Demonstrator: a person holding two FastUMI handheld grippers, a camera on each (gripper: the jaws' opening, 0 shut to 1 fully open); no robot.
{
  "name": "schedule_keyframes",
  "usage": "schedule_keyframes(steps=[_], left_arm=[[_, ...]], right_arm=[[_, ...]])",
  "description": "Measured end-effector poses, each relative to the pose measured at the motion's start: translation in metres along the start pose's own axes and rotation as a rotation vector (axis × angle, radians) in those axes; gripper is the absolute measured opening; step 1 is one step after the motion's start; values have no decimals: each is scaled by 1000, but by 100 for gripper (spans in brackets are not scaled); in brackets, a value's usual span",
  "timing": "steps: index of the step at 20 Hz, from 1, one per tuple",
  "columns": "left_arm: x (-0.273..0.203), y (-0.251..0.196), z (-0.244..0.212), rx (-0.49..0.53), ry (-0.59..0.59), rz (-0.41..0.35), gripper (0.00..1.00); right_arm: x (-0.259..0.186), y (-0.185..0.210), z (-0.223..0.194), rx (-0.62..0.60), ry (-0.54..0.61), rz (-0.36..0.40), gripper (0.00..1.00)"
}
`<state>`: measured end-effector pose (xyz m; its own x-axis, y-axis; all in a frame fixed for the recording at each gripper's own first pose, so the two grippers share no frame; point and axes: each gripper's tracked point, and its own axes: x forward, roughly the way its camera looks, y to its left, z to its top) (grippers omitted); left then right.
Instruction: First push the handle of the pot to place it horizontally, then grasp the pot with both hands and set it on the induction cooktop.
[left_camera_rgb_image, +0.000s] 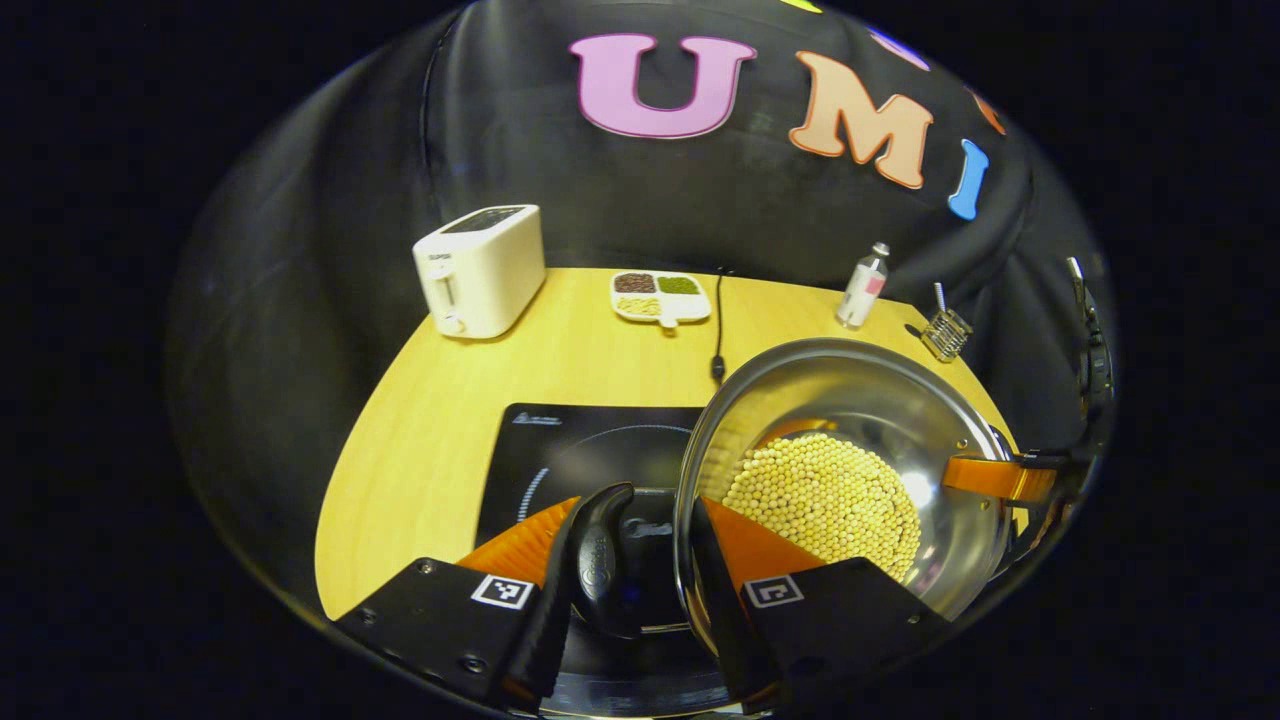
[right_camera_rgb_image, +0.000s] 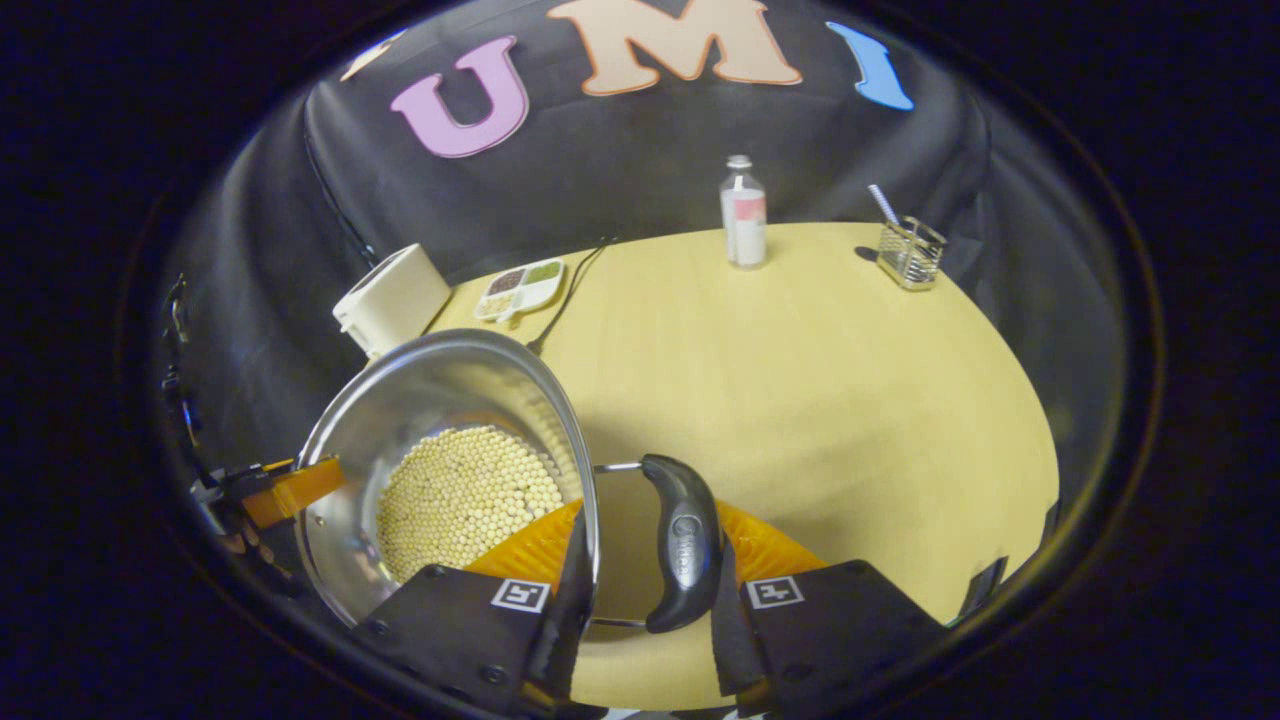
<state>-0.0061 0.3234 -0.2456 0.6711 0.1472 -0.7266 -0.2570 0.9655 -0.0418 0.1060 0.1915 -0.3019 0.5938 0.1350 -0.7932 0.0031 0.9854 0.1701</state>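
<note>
Left claw pinches one black side handle of my pot; right claw pinches the other handle. Full of pale beads, it sits beside the induction cooktop over the counter.

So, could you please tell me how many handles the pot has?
2. One black handle sits between the left claw's fingers, over the cooktop; the other black handle sits between the right claw's fingers, on the pot's opposite side.
</note>
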Motion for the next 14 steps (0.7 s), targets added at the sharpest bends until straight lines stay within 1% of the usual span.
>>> schedule_keyframes(steps=[2,6,7,8,10,11,12,14], left_arm=[[-2,24,-2,-10,3,16,63],[1,63,-5,-17,11,39,62],[4,70,-5,-18,14,40,64],[7,76,-6,-15,20,40,63],[13,86,-2,-2,22,40,64],[16,90,-1,6,23,38,64],[19,92,-1,9,28,37,64],[21,96,-2,13,37,32,63]], right_arm=[[9,26,-7,-13,12,13,51],[25,63,-14,-21,30,28,51],[28,68,-16,-21,32,29,51],[31,73,-17,-16,35,27,51],[38,86,-17,-8,42,25,51],[42,89,-18,-5,46,22,51],[45,91,-18,-2,51,21,57],[48,93,-19,4,59,16,57]])
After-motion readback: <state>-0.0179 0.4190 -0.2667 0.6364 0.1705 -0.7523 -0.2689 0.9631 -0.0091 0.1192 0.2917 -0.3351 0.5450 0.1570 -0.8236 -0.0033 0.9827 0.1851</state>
